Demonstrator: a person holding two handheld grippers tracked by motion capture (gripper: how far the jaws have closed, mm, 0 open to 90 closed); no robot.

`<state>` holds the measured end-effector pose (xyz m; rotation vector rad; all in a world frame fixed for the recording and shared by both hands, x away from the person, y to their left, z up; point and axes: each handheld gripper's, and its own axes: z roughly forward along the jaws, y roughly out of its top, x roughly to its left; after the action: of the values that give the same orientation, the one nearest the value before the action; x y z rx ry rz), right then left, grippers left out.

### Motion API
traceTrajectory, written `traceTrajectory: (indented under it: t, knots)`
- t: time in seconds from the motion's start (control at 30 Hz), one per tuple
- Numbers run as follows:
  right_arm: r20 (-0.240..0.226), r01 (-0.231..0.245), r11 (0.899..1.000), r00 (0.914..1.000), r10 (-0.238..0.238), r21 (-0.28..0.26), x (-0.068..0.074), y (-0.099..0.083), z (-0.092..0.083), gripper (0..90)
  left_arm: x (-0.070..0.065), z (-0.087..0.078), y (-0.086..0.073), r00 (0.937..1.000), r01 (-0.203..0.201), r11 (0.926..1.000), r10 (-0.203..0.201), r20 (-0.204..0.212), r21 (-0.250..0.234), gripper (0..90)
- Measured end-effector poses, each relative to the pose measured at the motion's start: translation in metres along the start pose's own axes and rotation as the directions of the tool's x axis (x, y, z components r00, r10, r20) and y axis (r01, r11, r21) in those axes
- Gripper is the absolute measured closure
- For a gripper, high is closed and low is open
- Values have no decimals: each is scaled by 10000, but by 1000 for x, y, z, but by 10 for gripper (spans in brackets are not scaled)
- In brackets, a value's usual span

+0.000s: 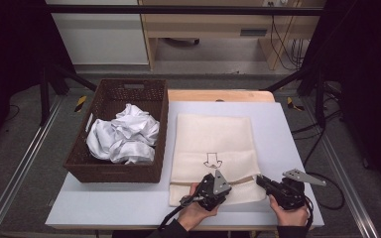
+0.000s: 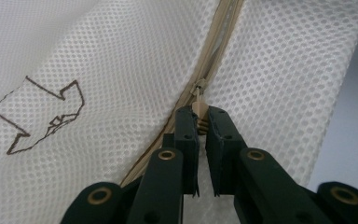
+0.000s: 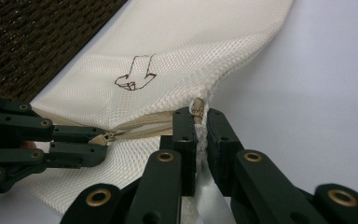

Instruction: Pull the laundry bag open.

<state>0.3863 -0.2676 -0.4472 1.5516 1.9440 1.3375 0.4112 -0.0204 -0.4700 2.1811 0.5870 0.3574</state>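
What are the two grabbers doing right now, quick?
Left gripper: closed on the zipper pull of the mesh bag.
Right gripper: closed on the bag's zipper end.

One mesh bag (image 1: 211, 148) with one zipper (image 2: 214, 56) lies on the table (image 1: 287, 134); one basket (image 1: 116, 171) holds one crumpled white cloth (image 1: 124, 136); two grippers.

A brown wicker basket (image 1: 108, 168) holds crumpled white cloth (image 1: 124, 135) on the table (image 1: 104, 203).
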Motion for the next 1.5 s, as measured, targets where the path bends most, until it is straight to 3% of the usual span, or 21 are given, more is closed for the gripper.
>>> traceTrajectory:
  t: [0.67,1.0,1.17,1.2,1.23,1.27,1.3,1.37,1.43,1.5]
  knots:
    - [22,30,10000,10000,-30,65,-4,-1,1,844,4,-10,-6,10000,25,10000,-25,55,2,871]
    - [111,157,9999,9998,-156,-16,-2,-2,3,846,9,-10,-7,9995,220,9996,-223,201,163,872]
    - [137,146,9999,9998,-145,-80,-1,-3,3,848,14,-9,-8,9976,518,9985,-526,451,191,873]
    - [177,170,9997,9997,-167,-161,0,-3,4,848,14,-9,-7,9979,541,9982,-550,331,275,873]
    - [343,220,9995,9992,-213,-206,0,-3,4,852,14,-9,-8,9994,329,9987,-323,-148,380,873]
    - [990,469,9984,9941,-436,-320,0,-3,2,853,17,-10,-10,9991,403,9985,-399,-114,379,874]
    - [1092,425,9981,9933,-375,-440,-2,-3,0,854,23,-13,-14,9973,717,9969,-721,150,310,874]
    - [264,-461,9955,9985,485,-830,-11,-2,-6,853,26,-17,-18,9981,608,9978,-606,-61,247,874]
    - [518,-133,9980,9985,165,-621,-7,-2,-1,853,27,-18,-19,9982,594,9977,-590,-127,312,873]
    - [538,-106,9984,9985,136,-556,-6,-3,2,853,29,-20,-22,9973,722,9971,-725,106,252,873]
